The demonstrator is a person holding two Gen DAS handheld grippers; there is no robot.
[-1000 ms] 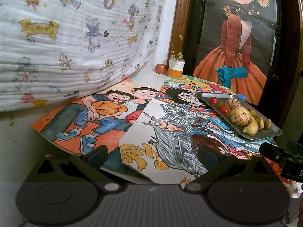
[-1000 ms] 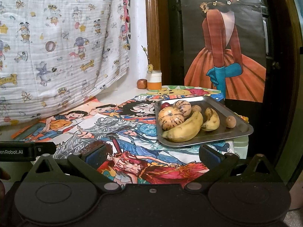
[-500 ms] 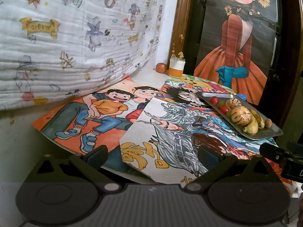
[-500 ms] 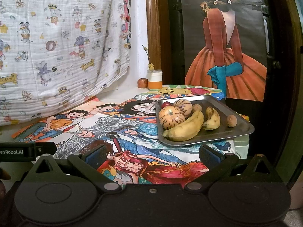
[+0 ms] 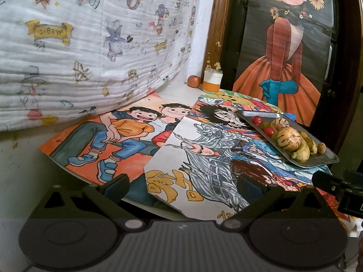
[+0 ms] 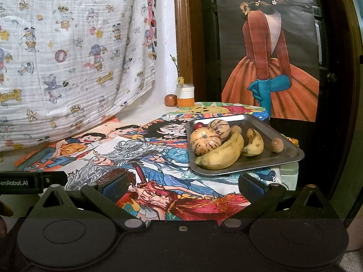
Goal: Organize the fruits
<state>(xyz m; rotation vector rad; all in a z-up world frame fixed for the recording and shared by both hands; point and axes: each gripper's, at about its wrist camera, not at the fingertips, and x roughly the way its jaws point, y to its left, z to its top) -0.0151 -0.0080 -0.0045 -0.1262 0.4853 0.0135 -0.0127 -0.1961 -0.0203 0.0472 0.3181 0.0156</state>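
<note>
A metal tray (image 6: 288, 158) (image 5: 322, 161) holds the fruit at the table's right end. On it lie two striped melons (image 6: 205, 141) (image 5: 288, 138), a big banana (image 6: 221, 156), a smaller banana (image 6: 254, 144), a brown round fruit (image 6: 277, 145) and a red tomato (image 6: 198, 125). The left wrist view also shows red tomatoes (image 5: 257, 120) and green grapes (image 5: 275, 136). My right gripper (image 6: 181, 187) is open, low and in front of the tray. My left gripper (image 5: 181, 184) is open over the drawings, well left of the tray.
Colourful drawings (image 5: 109, 140) cover the table. An orange-and-white jar (image 6: 185, 96) and a reddish fruit (image 6: 170, 99) stand at the back by the wall. A printed blanket (image 5: 90, 45) hangs on the left; a dark door with a painted poster (image 6: 272, 68) stands behind.
Both grippers have barely shifted; the views crept slightly forward. Both stay open and empty.
</note>
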